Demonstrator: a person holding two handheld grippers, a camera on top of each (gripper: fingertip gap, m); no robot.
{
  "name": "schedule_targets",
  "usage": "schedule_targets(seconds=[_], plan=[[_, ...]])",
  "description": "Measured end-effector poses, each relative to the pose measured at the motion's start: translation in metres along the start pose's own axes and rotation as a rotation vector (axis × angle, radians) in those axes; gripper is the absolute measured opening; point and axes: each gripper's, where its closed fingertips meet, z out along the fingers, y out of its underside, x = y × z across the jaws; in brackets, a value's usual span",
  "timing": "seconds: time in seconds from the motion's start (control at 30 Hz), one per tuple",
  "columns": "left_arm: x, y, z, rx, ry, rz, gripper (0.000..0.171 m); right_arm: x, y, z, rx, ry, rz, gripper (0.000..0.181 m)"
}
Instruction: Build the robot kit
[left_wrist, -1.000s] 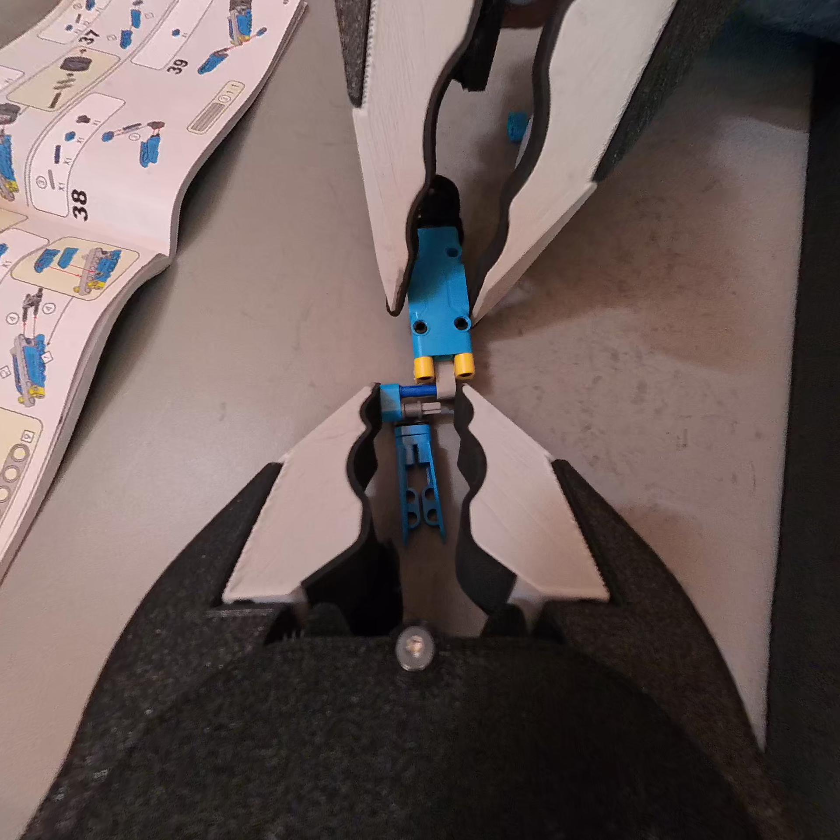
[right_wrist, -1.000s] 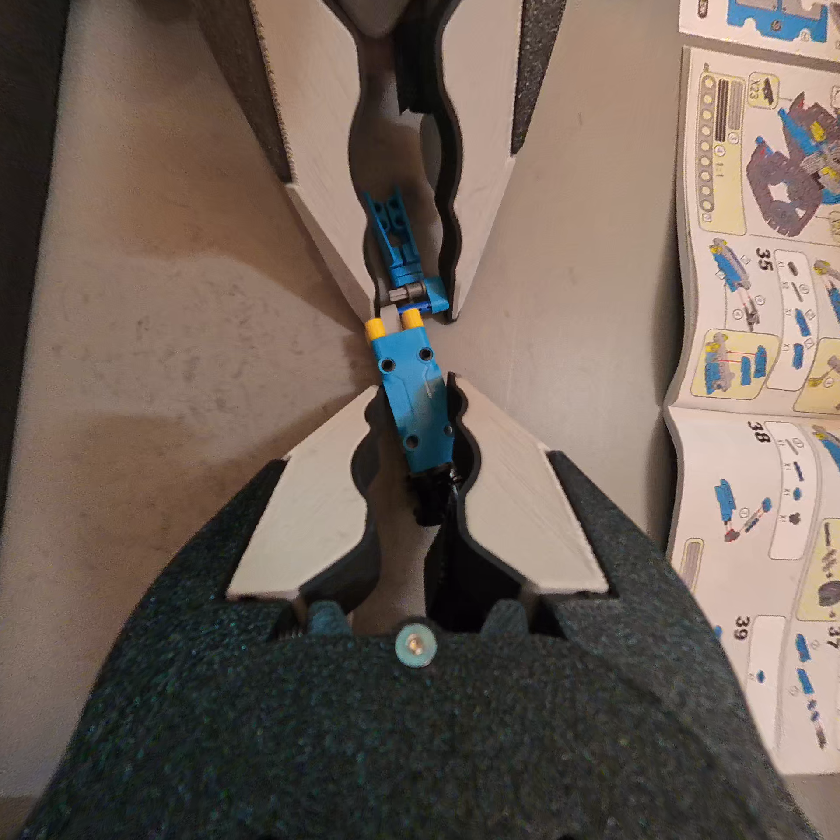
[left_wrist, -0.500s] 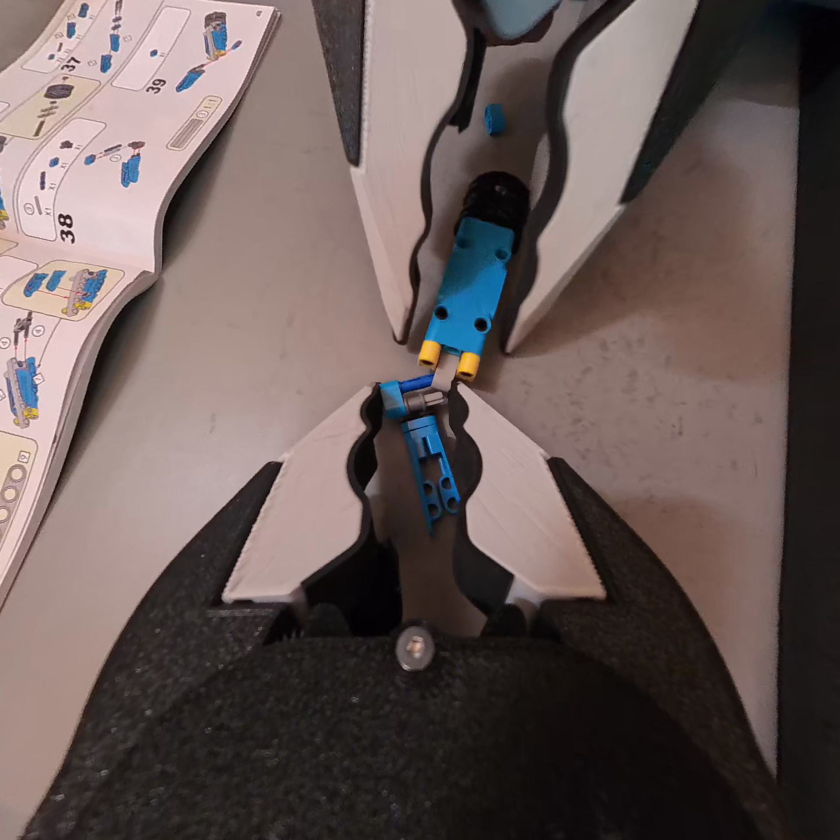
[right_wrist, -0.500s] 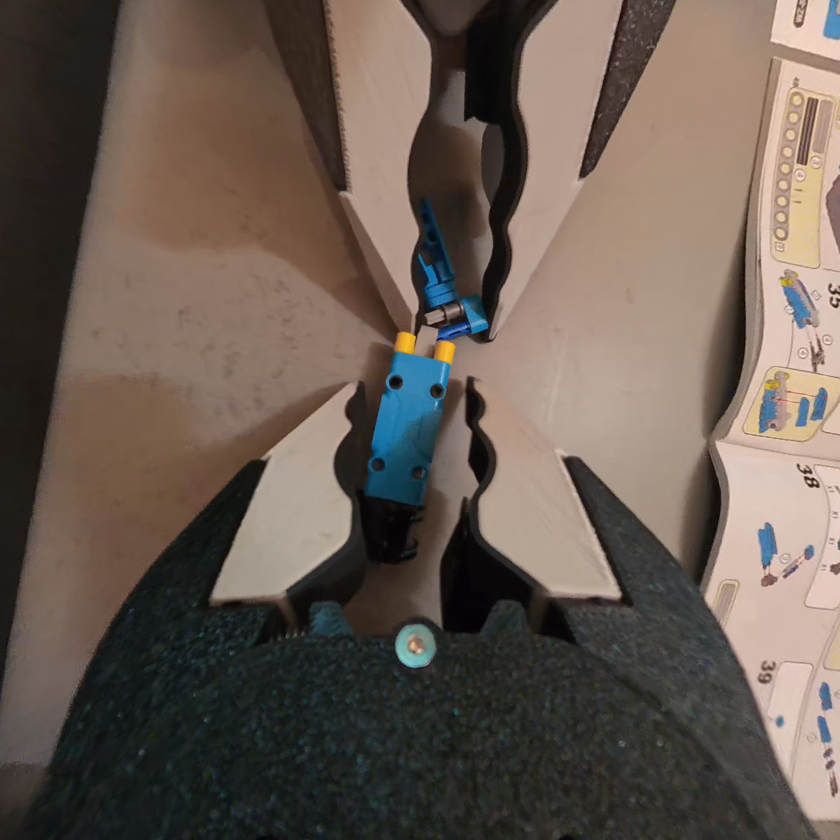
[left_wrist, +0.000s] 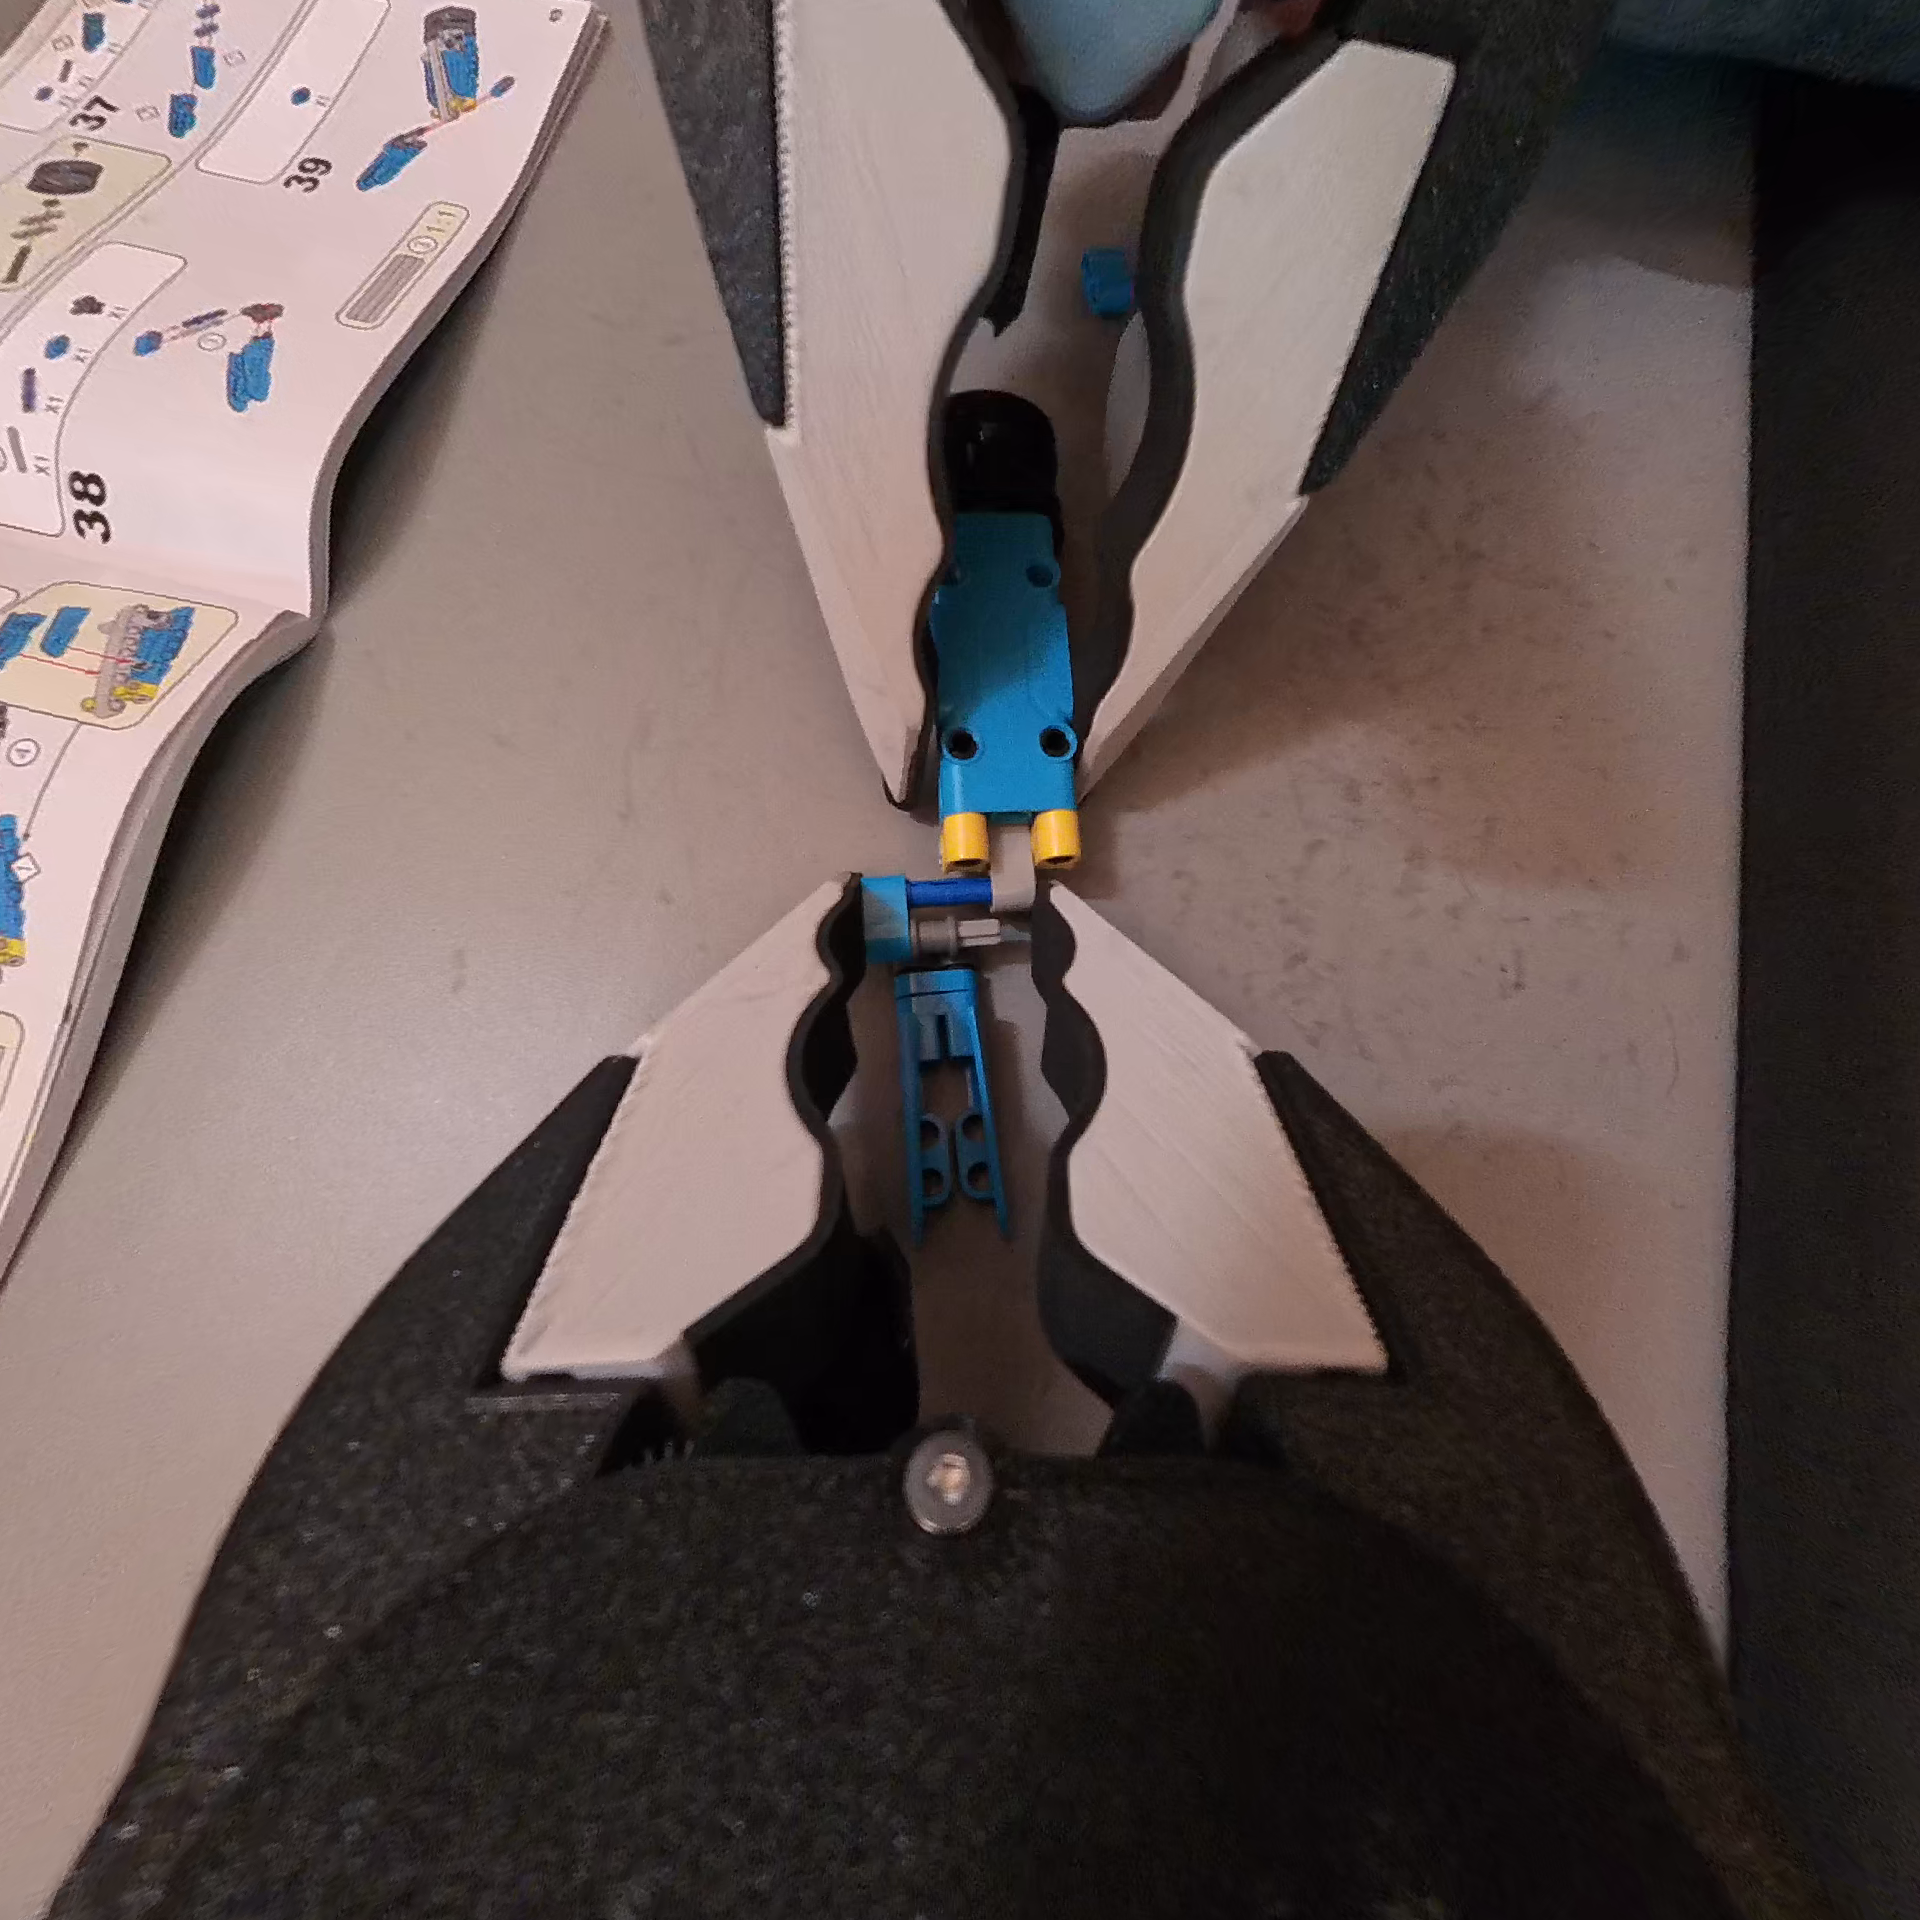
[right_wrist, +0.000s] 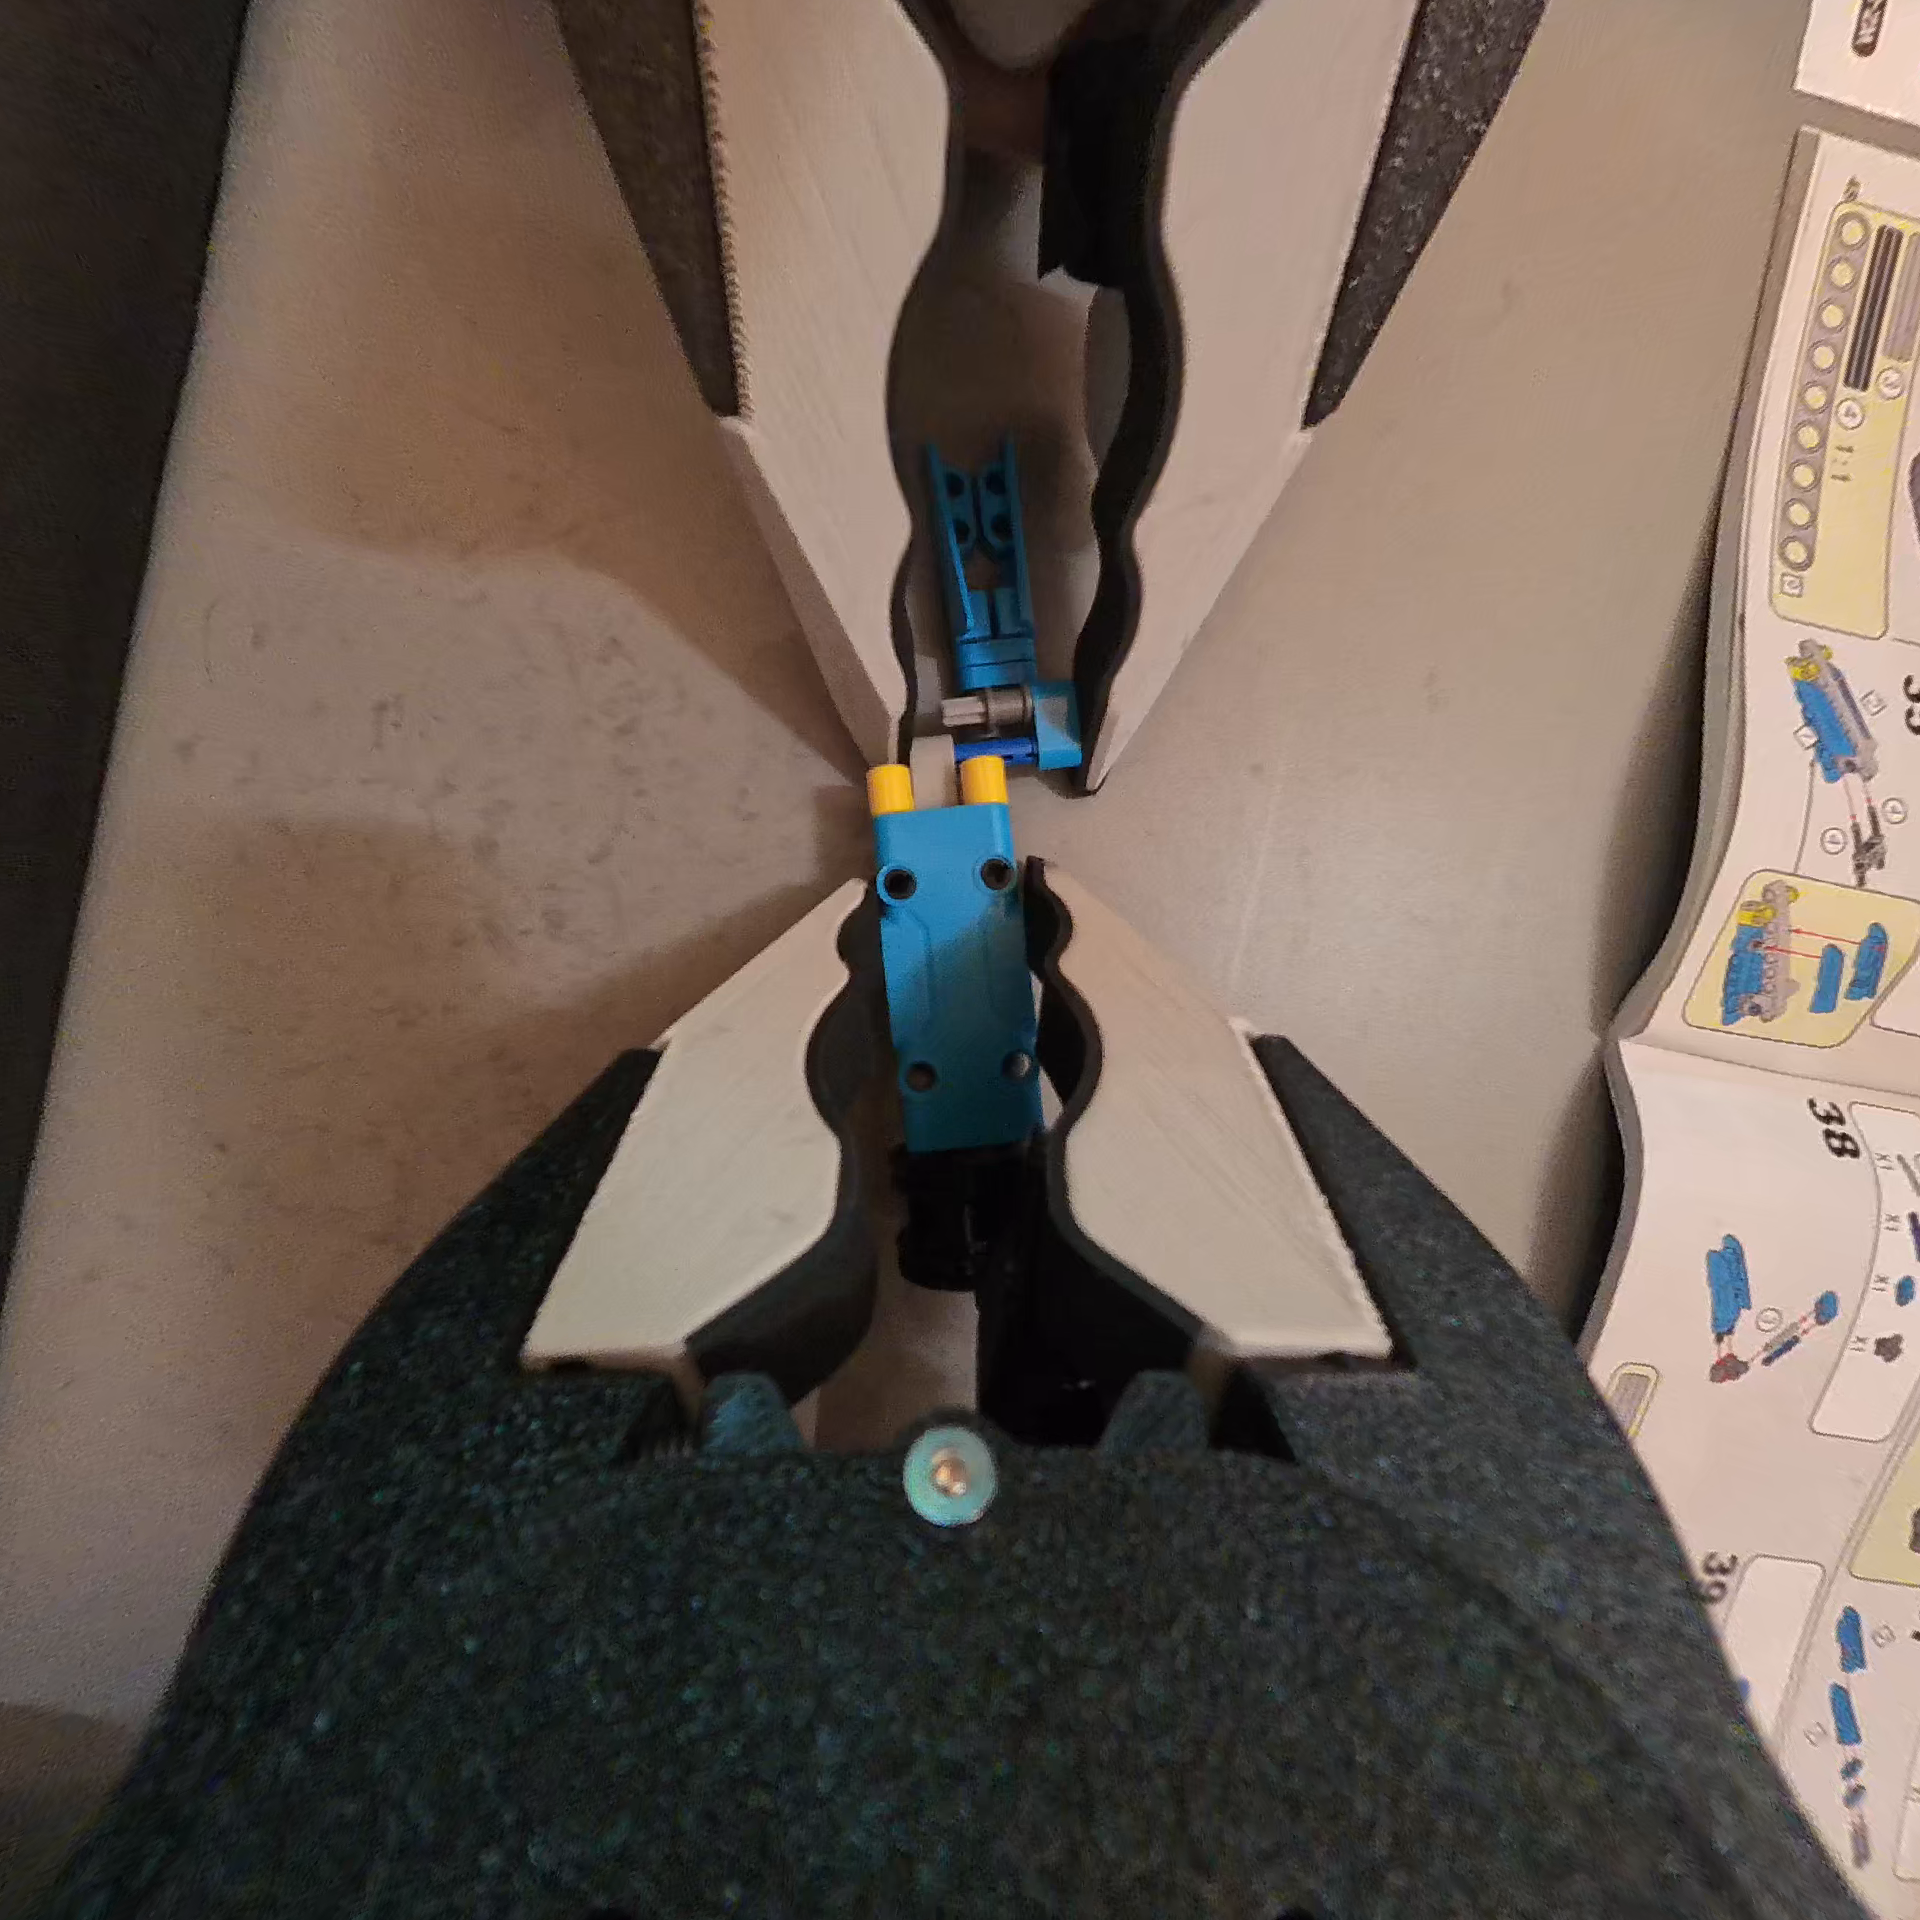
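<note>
My left gripper (left_wrist: 951, 899) is shut on a small assembly (left_wrist: 935, 925): a blue connector, a grey pin and a thin blue axle, with a long blue piece (left_wrist: 951, 1122) lying back between the fingers. My right gripper (right_wrist: 951, 883) is shut on a blue block (right_wrist: 956, 997) with two yellow pins (right_wrist: 890, 790) in front and a black wheel (right_wrist: 940, 1216) behind. The grippers face each other tip to tip just above the table. A light grey link (left_wrist: 1013, 883) between the yellow pins meets the blue axle. The left gripper shows in the right wrist view (right_wrist: 992, 764), the right gripper in the left wrist view (left_wrist: 992, 795).
An open instruction booklet (left_wrist: 156, 416) lies on the grey table beside the grippers; it also shows in the right wrist view (right_wrist: 1787, 935). A small loose blue piece (left_wrist: 1103, 278) lies behind the right gripper's fingers. A dark strip (left_wrist: 1829, 935) borders the table on the far side from the booklet. The tips of both grippers are at nearly the same place.
Half a second ago the right gripper's fingers stood apart with the blue block tilted between them. Now they are closed on it and the block is straight again. The left gripper kept its hold.
</note>
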Motion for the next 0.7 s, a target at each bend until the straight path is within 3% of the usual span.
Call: schedule_targets(seconds=[0.23,0.37,0.43,0.63,0.7], plan=[[0.000,-0.002,-0.002,0.018,0.054,-0.097,0.030,0.003,0.000,-0.001,-0.021,0.028,-0.025,0.025],[0.011,-0.002,-0.002,0.017,0.092,-0.067,0.030,-0.012,-0.003,-0.002,0.096,-0.206,0.131,0.025],[0.010,-0.002,-0.003,0.021,0.102,-0.085,0.030,-0.011,-0.004,-0.002,0.115,-0.212,0.118,0.025],[0.012,0.001,0.000,0.000,0.023,0.091,0.031,-0.012,-0.002,0.001,0.064,-0.162,0.059,0.025],[0.013,0.001,0.000,-0.001,0.034,0.082,0.031,-0.013,-0.002,0.001,0.074,-0.172,0.077,0.025]])
